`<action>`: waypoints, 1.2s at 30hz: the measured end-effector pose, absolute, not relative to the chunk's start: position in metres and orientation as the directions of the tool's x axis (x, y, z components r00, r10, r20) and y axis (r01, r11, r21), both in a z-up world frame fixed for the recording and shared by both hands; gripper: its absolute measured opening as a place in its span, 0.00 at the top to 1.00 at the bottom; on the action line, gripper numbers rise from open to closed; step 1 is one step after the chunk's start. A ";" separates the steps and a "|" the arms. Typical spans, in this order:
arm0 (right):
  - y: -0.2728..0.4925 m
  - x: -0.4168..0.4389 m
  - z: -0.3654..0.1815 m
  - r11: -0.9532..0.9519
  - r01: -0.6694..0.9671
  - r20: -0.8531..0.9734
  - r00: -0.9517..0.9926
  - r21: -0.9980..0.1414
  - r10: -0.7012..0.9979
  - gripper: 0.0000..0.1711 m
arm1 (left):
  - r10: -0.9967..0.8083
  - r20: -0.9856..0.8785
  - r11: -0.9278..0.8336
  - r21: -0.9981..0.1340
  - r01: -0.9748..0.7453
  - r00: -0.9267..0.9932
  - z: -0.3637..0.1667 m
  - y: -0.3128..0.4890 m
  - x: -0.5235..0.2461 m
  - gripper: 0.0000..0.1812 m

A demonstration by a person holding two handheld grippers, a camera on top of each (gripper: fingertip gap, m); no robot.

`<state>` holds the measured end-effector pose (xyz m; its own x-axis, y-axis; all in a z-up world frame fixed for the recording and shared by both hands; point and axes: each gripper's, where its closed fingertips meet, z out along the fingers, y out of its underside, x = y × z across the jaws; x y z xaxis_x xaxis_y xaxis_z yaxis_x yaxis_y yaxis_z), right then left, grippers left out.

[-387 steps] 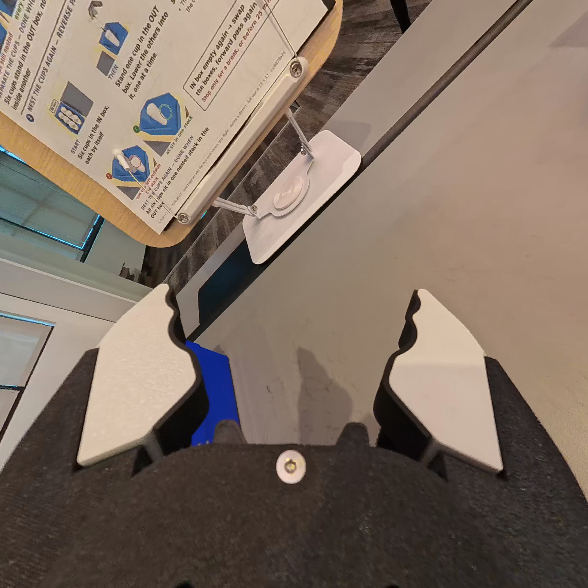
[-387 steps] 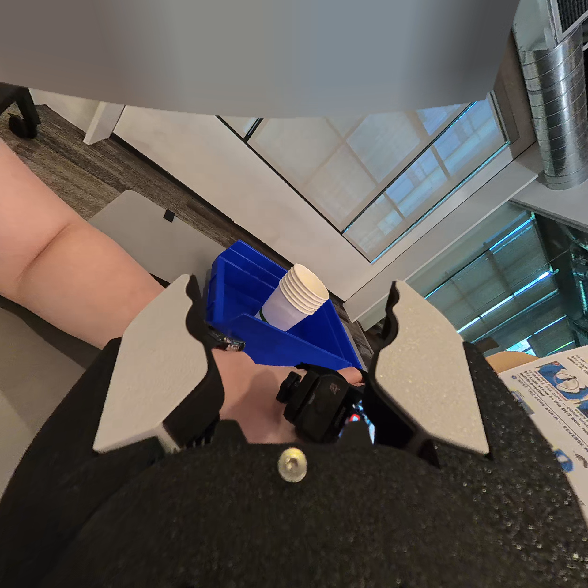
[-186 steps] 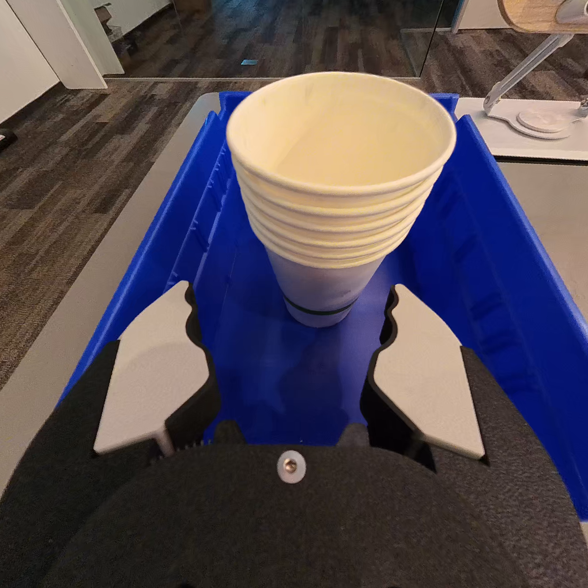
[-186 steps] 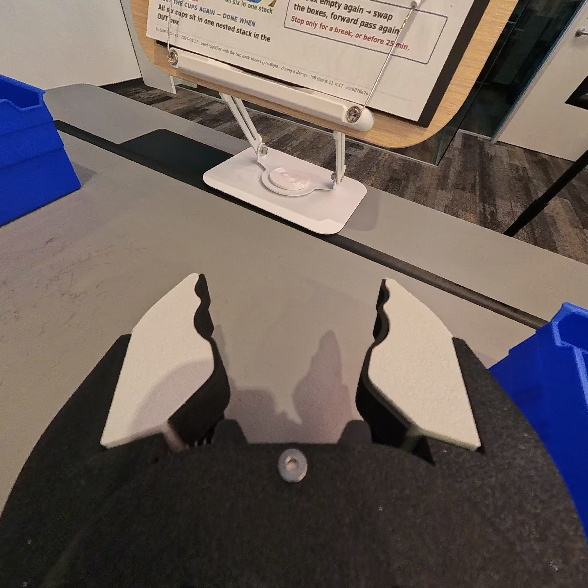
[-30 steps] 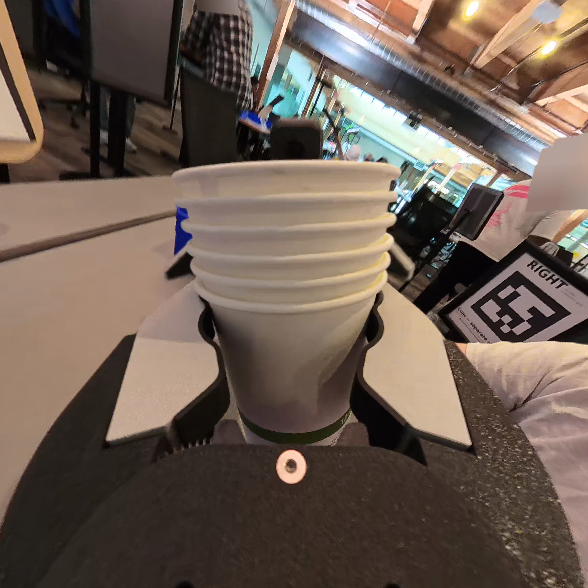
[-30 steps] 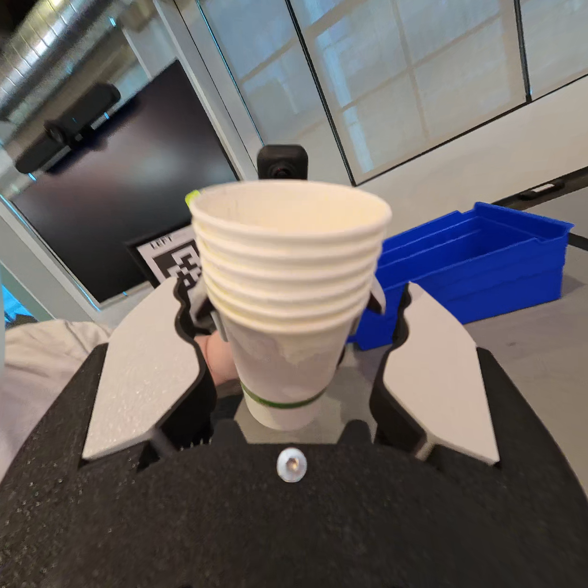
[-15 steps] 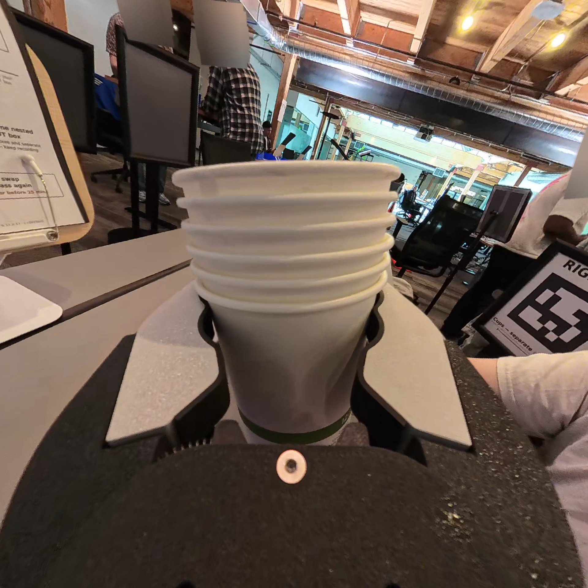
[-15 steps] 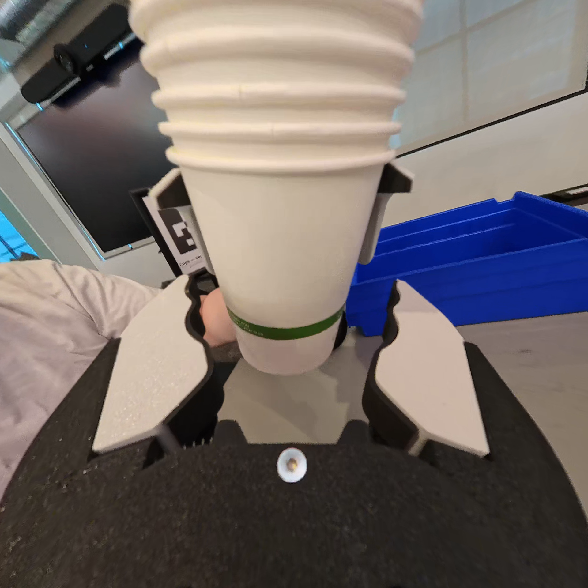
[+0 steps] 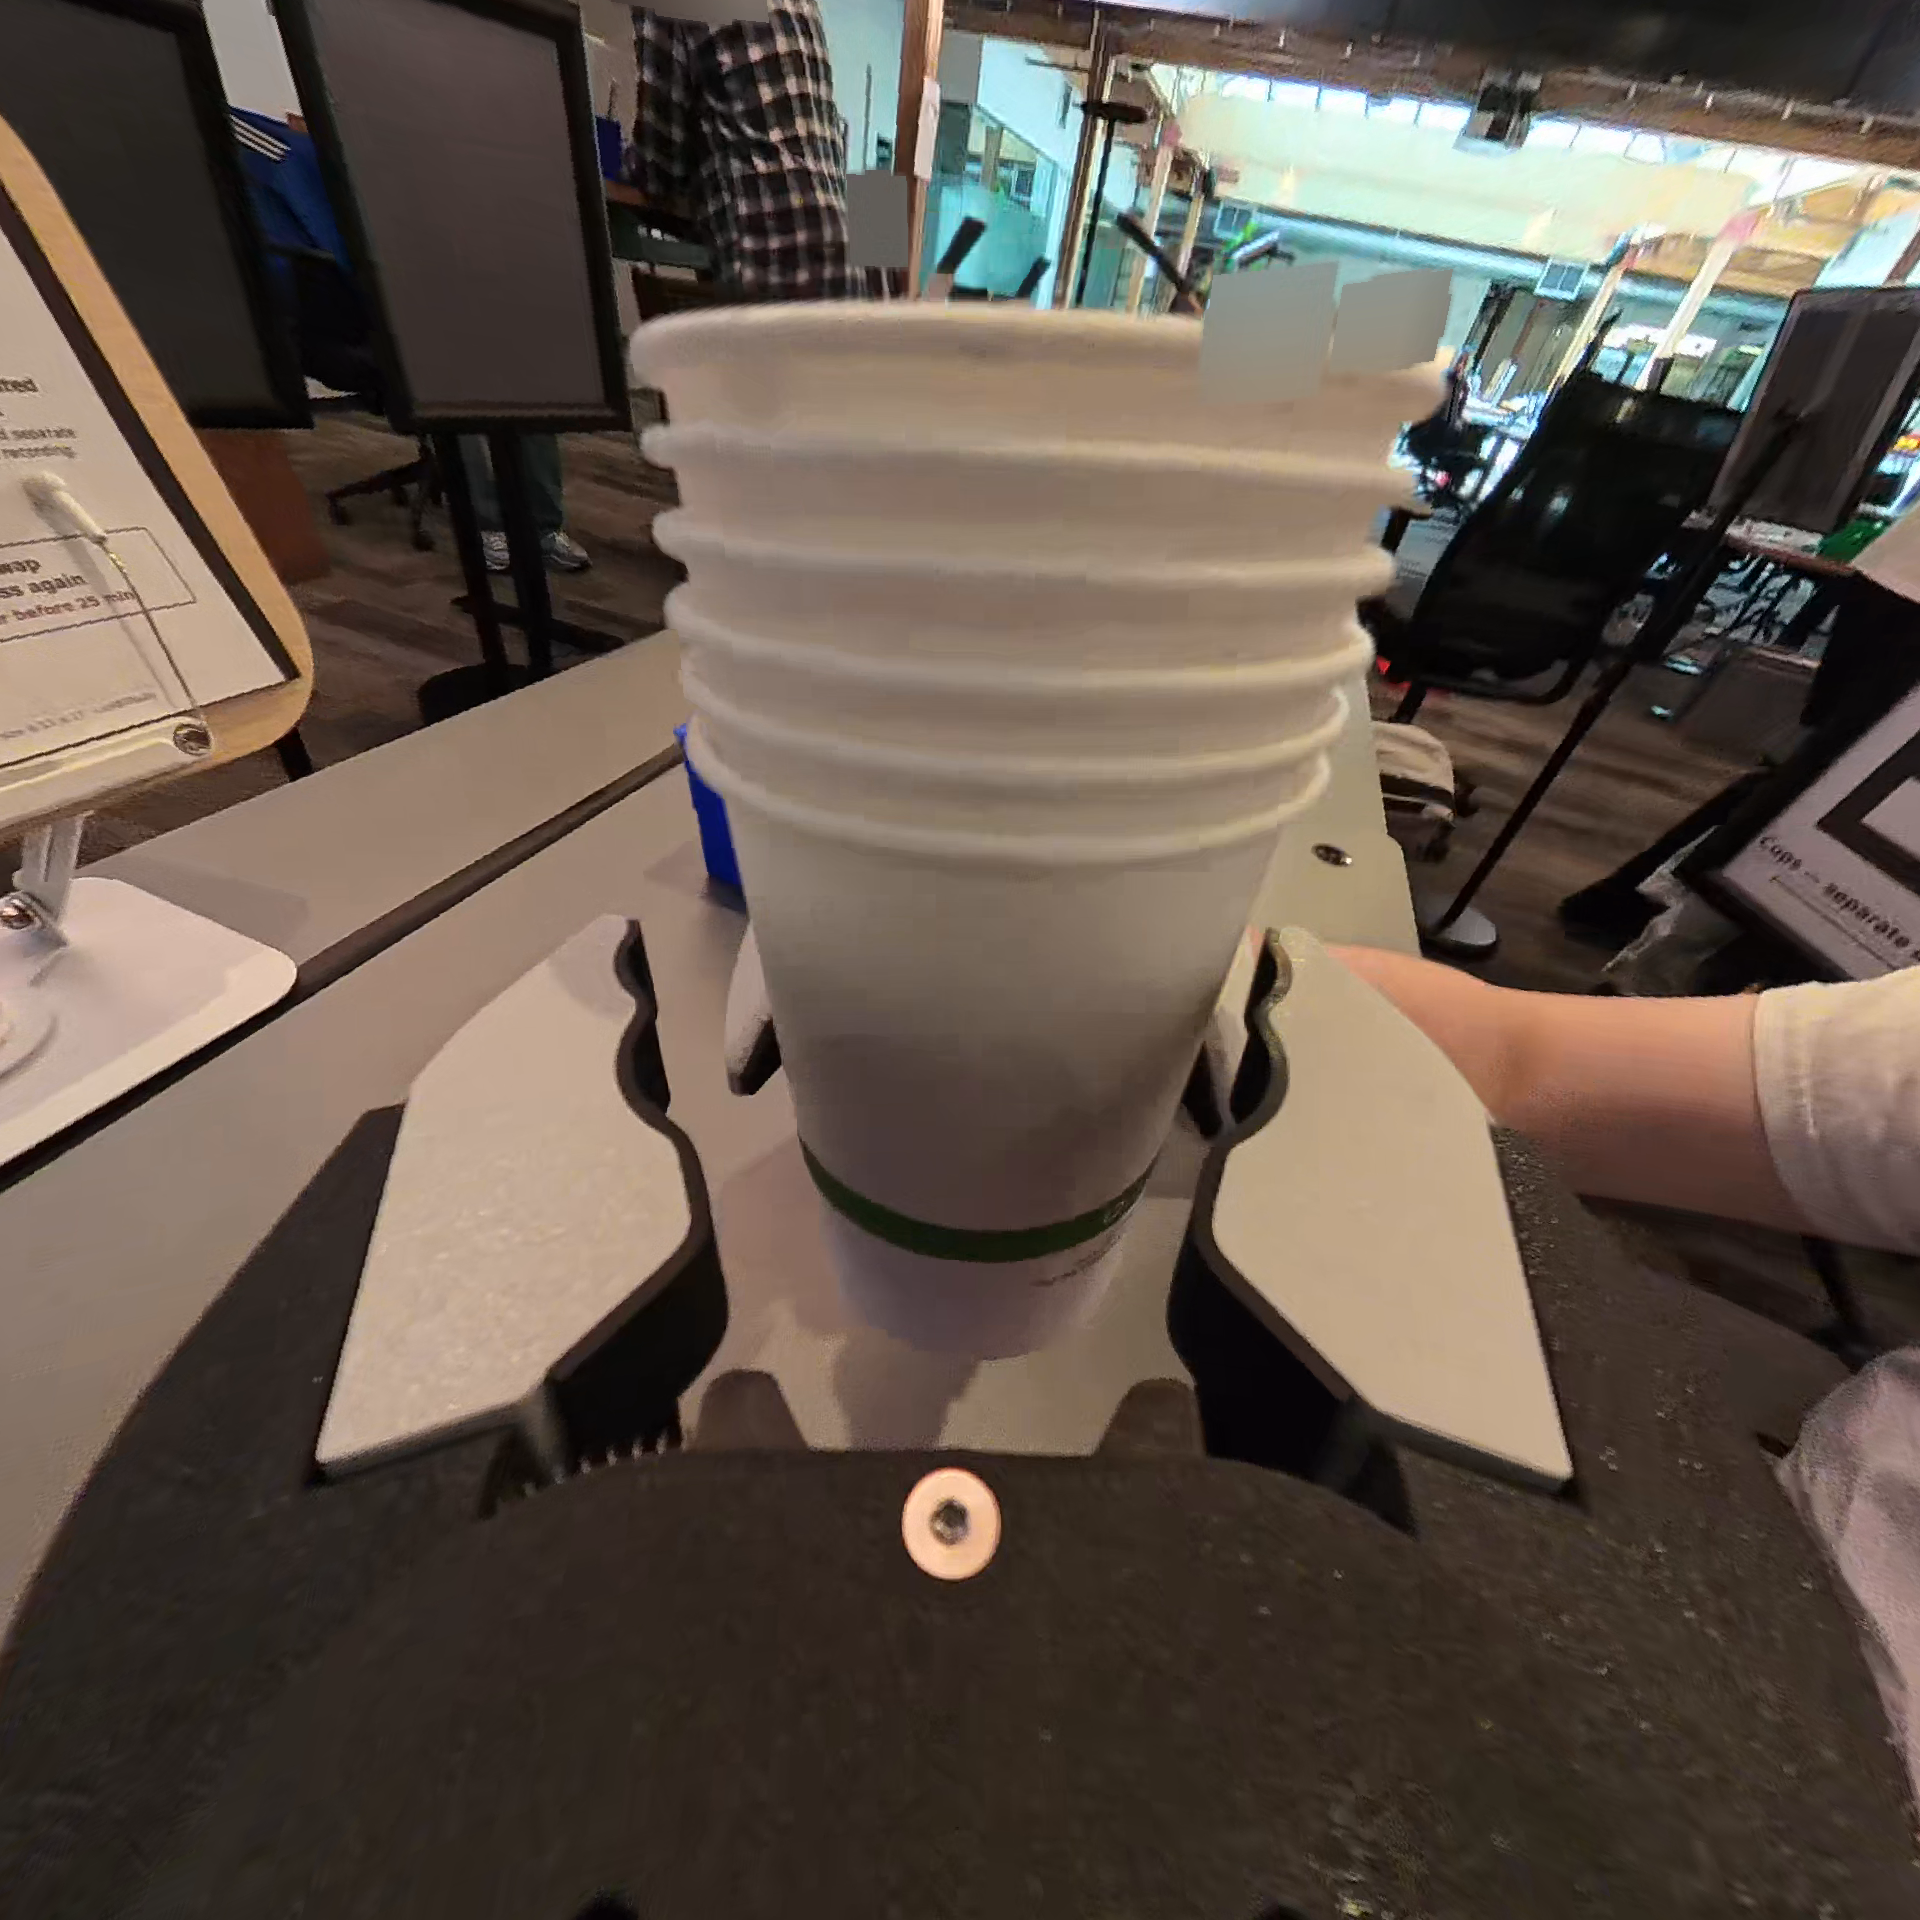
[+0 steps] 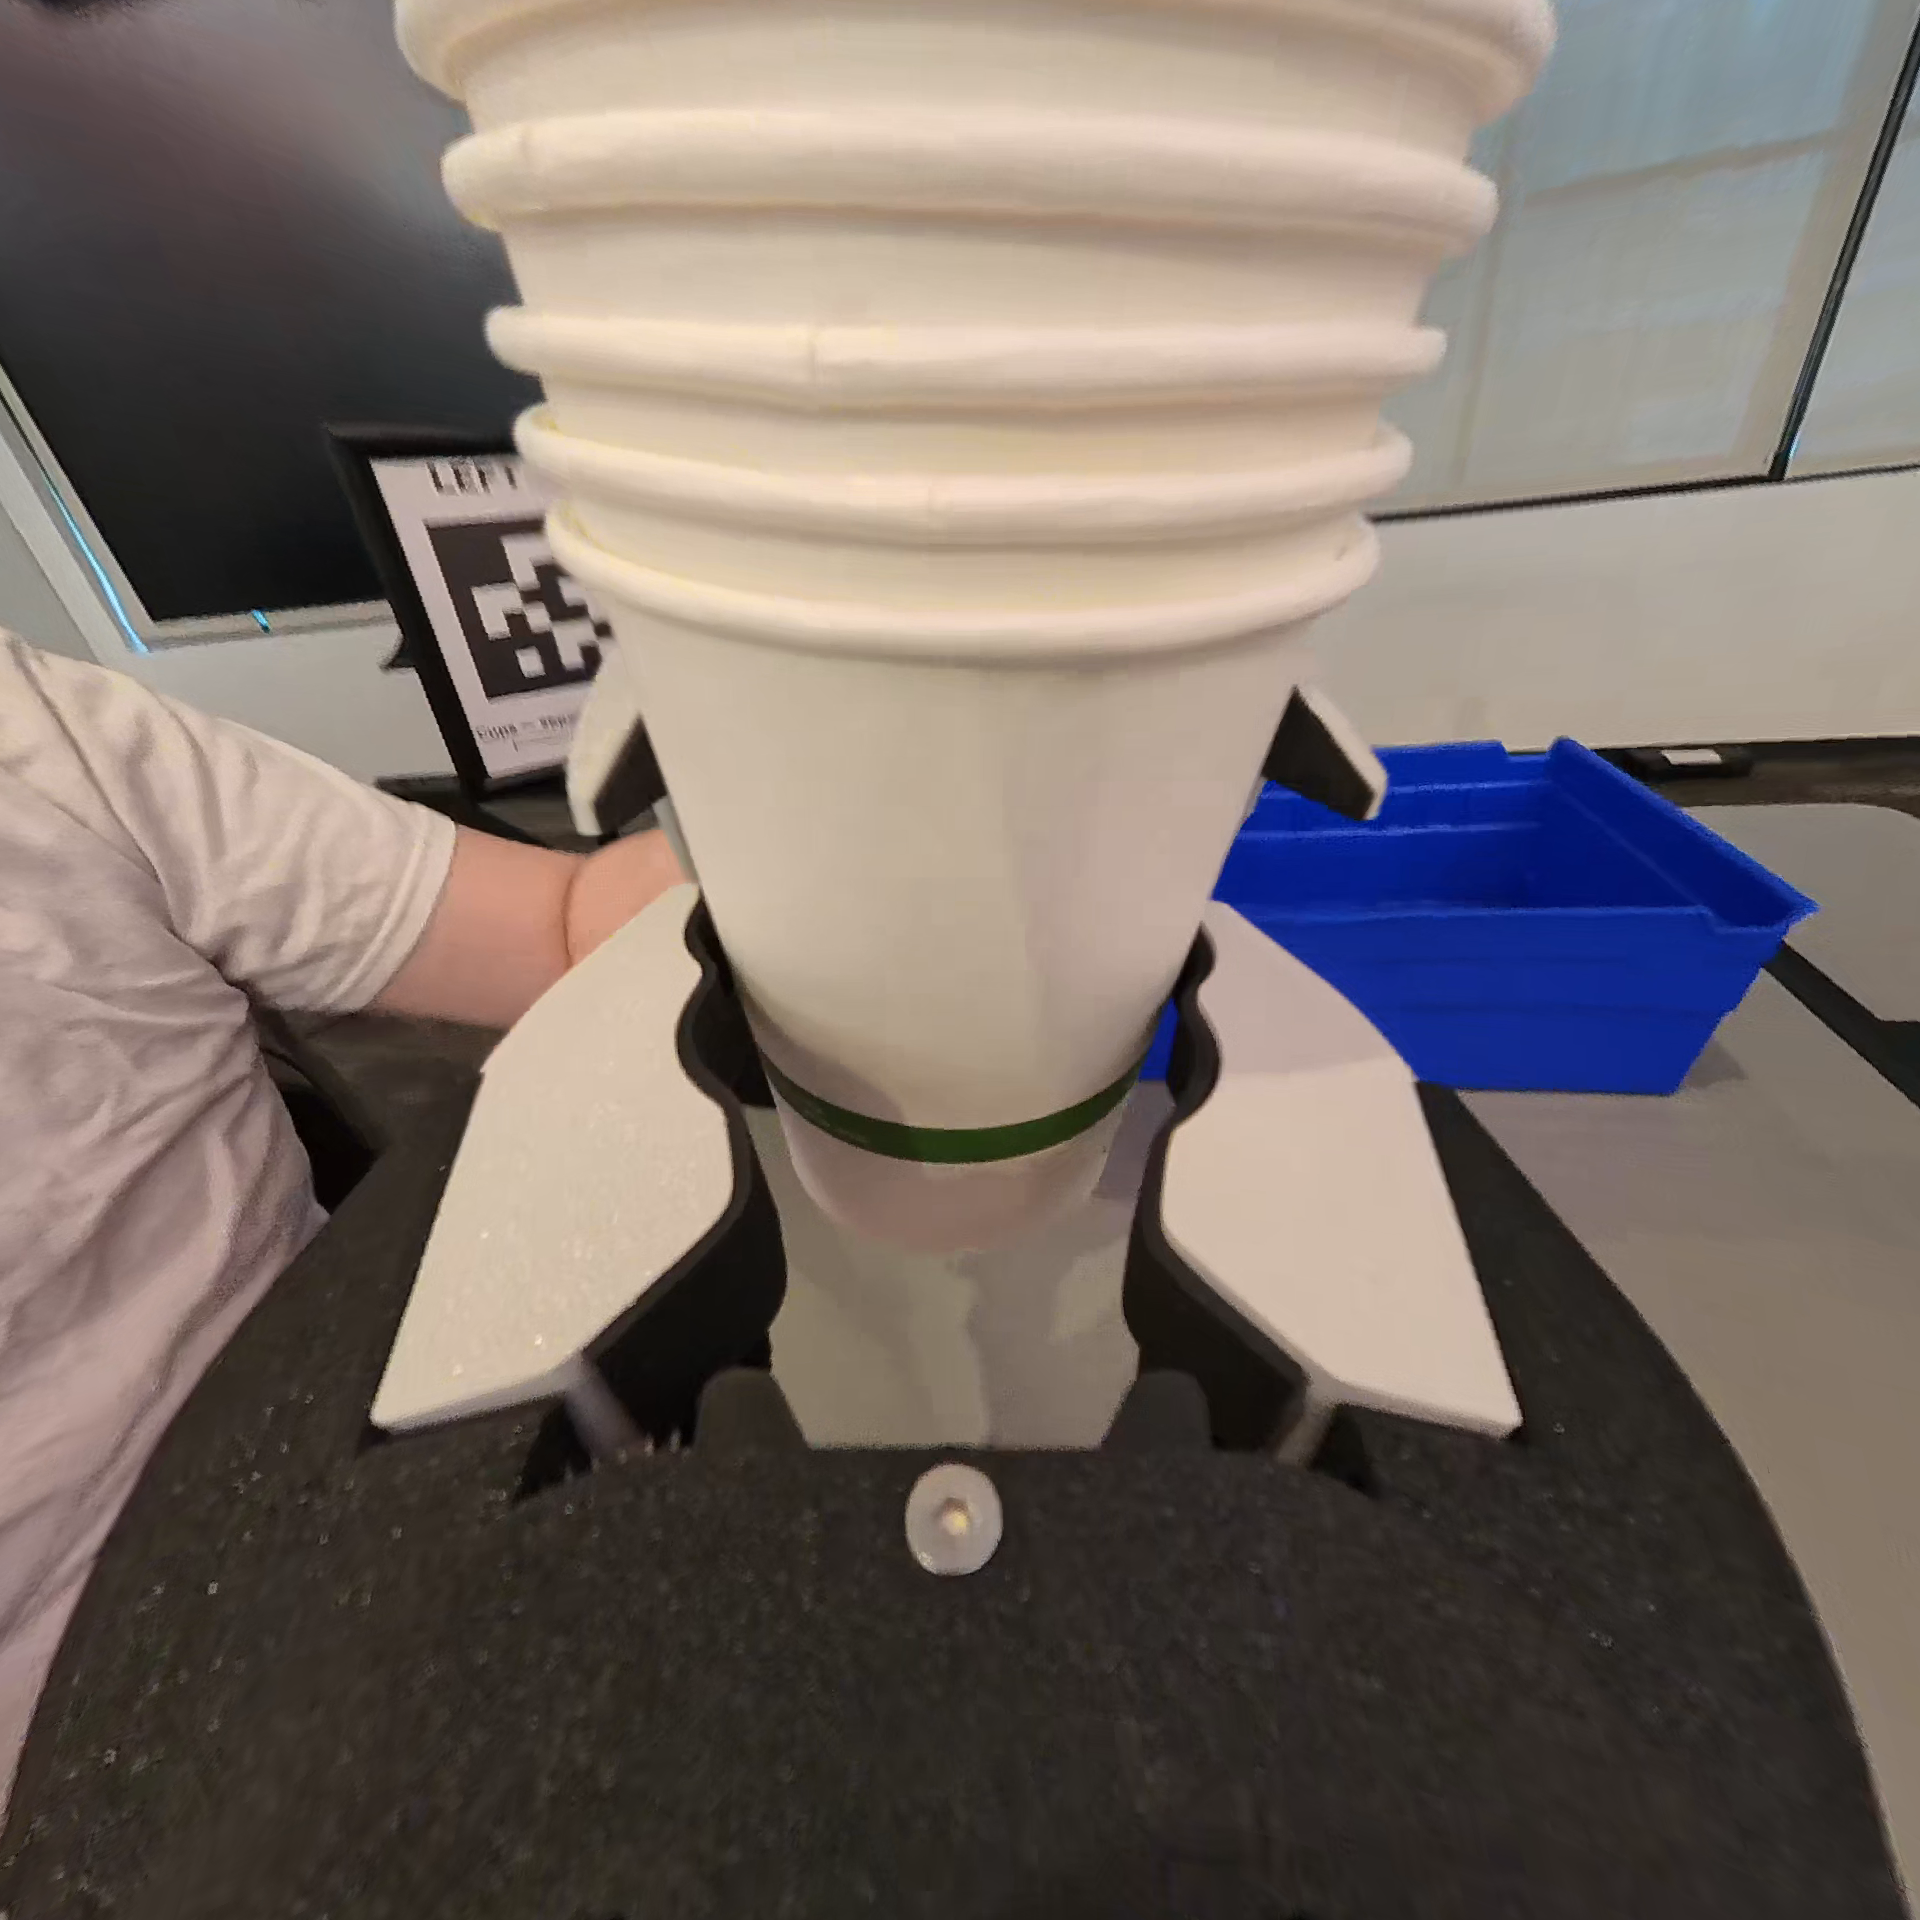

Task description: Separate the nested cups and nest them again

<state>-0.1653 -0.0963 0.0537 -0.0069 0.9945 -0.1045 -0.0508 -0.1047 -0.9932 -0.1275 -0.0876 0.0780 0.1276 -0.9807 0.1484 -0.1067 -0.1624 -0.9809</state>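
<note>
A stack of several nested white paper cups (image 9: 997, 987) with a green band near its base stands upright in mid-air over the grey table (image 9: 312, 1091). My left gripper (image 9: 951, 940) is open, with a gap between its fingers and the cup wall. My right gripper (image 10: 945, 935) faces it from the other side and is shut on the stack (image 10: 935, 831) just above the green band. Its fingertips (image 9: 743, 1039) show behind the cup in the left wrist view. The left gripper's fingertips (image 10: 613, 769) show higher up beside the cup in the right wrist view.
An empty blue bin (image 10: 1507, 935) sits on the table behind the stack; another bin's blue corner (image 9: 712, 831) shows behind the cups. An instruction board on a white stand (image 9: 125, 987) is at far left. A person's arm (image 9: 1558, 1091) and sleeve (image 10: 156, 883) are close by.
The left gripper took the stack from the blue bin and lifted it. In the last half second the right gripper closed on the stack's base and the left gripper opened.
</note>
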 end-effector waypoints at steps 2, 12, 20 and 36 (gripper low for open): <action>-0.099 -0.167 0.047 -0.088 -0.002 -0.088 -0.013 -0.996 0.996 0.53 | -0.982 0.146 -0.161 -0.978 -0.132 0.117 0.074 -0.090 -0.124 0.40; -0.098 -0.168 0.041 -0.065 0.024 -0.065 -0.012 -0.998 0.998 0.53 | -0.991 0.103 -0.114 -0.985 -0.132 0.083 0.062 -0.097 -0.116 0.47; -0.096 -0.167 0.039 -0.044 0.040 -0.044 0.001 -0.998 0.999 0.52 | -0.994 0.082 -0.092 -0.985 -0.145 0.076 0.059 -0.095 -0.116 0.48; -0.084 -0.157 0.042 -0.018 0.032 -0.016 0.069 -0.999 0.997 0.52 | -0.998 0.062 -0.065 -0.990 -0.122 0.027 0.062 -0.086 -0.107 0.48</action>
